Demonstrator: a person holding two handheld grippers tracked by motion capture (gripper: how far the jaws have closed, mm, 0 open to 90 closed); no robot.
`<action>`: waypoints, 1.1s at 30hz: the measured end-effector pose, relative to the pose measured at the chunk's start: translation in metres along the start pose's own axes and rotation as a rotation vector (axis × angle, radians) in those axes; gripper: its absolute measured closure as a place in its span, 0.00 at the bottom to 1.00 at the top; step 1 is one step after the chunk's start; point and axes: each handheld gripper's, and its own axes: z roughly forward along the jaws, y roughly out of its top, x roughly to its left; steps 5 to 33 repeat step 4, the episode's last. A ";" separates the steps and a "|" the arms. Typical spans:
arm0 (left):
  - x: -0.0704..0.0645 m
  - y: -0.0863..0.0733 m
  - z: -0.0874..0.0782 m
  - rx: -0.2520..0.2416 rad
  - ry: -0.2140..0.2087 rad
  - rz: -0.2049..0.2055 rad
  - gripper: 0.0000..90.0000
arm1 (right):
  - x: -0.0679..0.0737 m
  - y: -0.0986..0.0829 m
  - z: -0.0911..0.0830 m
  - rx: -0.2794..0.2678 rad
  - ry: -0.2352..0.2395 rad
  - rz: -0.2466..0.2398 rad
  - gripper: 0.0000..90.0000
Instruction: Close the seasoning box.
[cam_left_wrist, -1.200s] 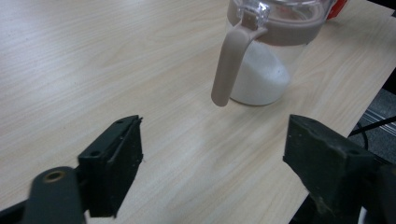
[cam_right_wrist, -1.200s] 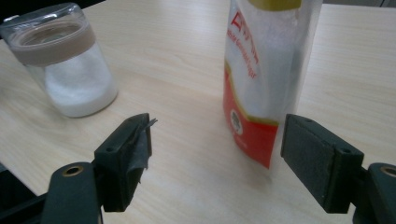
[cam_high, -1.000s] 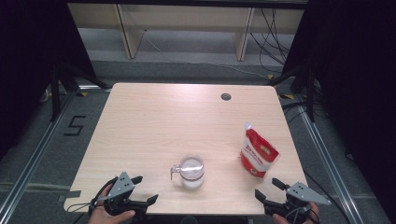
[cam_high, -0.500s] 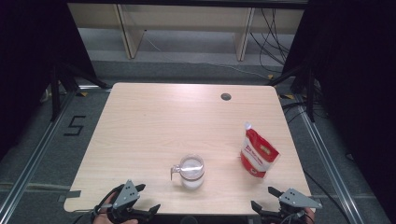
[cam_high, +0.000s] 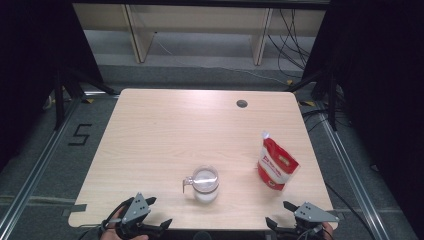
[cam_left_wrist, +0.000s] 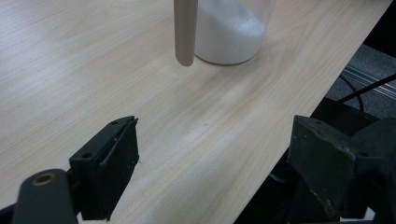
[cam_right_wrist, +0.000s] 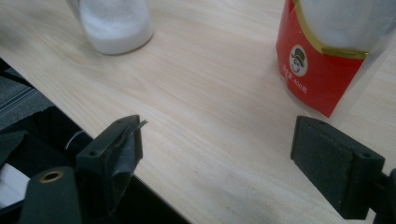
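Observation:
A clear cup (cam_high: 205, 182) with a side handle holds white powder and stands near the front middle of the wooden table (cam_high: 175, 130). To its right stands a red and white pouch (cam_high: 276, 165), upright. My left gripper (cam_high: 159, 212) hangs open over the front edge, left of the cup and apart from it. At the front right edge my right gripper (cam_high: 278, 213) is open, below the pouch. In the left gripper view the cup (cam_left_wrist: 229, 32) and its handle (cam_left_wrist: 185, 32) lie beyond the wide-apart jaws. The right gripper view has the pouch (cam_right_wrist: 327, 70) and the cup (cam_right_wrist: 114, 28) ahead.
A dark round cable hole (cam_high: 242, 103) sits near the table's far right. Pale shelving (cam_high: 200, 30) stands behind the table. A "5" mark (cam_high: 80, 134) is on the floor to the left, and metal rails (cam_high: 345, 165) run along both sides.
Both grippers have drawn back toward the table's near edge, and now less of the hands shows. The cup and the pouch have not moved.

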 end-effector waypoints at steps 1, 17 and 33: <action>0.000 0.000 0.000 -0.001 0.000 -0.001 0.17 | 0.000 0.000 0.000 0.000 0.000 -0.001 0.20; 0.003 -0.001 0.000 -0.006 0.012 0.002 0.17 | -0.002 0.001 -0.001 0.010 -0.012 -0.004 0.19; 0.003 -0.001 0.000 -0.006 0.012 0.002 0.17 | -0.002 0.001 -0.001 0.010 -0.012 -0.004 0.19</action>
